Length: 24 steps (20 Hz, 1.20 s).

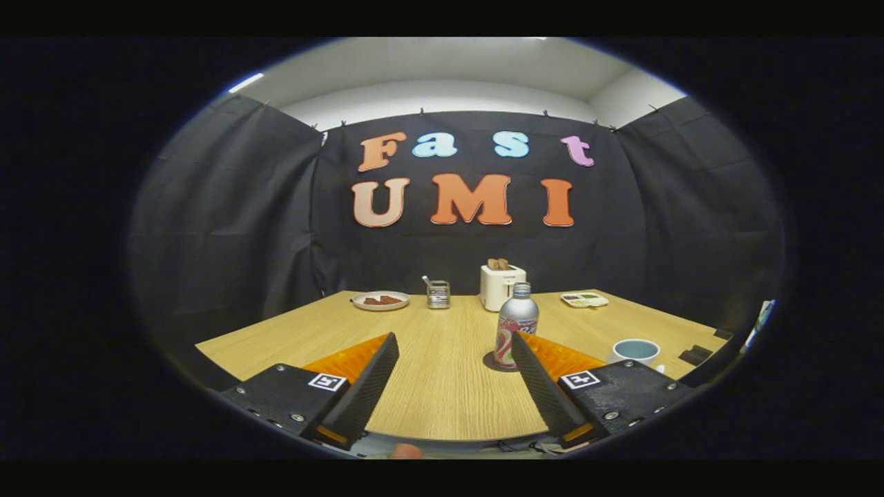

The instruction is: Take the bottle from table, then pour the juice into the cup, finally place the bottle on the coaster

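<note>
Fingers [452, 348] spread wide, holding nothing. Bottle [516, 326] upright mid-table [442, 393] on a dark coaster [498, 363], just ahead of right finger; cup [635, 351] near right edge, within pouring reach.

you are working in a staged recording booth, not a real kitchen: black cloth [228, 207] hangs clipped all round as walls, with a plain white ceiling [442, 65] above. the wooden table [442, 386] is dressed for breakfast: a toaster [502, 286] at 12 o'clock, a plate [380, 301] at 11, a small tray [584, 299] at 1.
</note>
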Motion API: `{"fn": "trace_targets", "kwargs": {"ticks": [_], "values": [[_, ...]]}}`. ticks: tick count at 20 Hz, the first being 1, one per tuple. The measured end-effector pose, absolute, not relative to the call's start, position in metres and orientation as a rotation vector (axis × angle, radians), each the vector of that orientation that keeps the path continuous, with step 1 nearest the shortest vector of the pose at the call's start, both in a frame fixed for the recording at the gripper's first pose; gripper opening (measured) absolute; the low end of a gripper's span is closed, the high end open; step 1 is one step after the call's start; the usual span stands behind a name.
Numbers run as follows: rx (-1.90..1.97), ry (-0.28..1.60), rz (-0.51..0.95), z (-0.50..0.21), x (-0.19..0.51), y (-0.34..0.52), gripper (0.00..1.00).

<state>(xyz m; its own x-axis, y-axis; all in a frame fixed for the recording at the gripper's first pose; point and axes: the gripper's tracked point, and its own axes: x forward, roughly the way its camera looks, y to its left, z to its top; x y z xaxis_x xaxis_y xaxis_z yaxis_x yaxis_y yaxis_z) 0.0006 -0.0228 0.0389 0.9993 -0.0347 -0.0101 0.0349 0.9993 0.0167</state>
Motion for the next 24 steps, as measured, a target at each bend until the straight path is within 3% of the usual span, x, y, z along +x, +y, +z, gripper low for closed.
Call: {"fn": "trace_targets", "kwargs": {"ticks": [13, 24], "values": [[0.086, 0.015, -0.034, 0.04, -0.006, -0.017, 0.97], [0.021, 0.029, -0.132, 0.033, -0.004, -0.041, 0.97]]}}
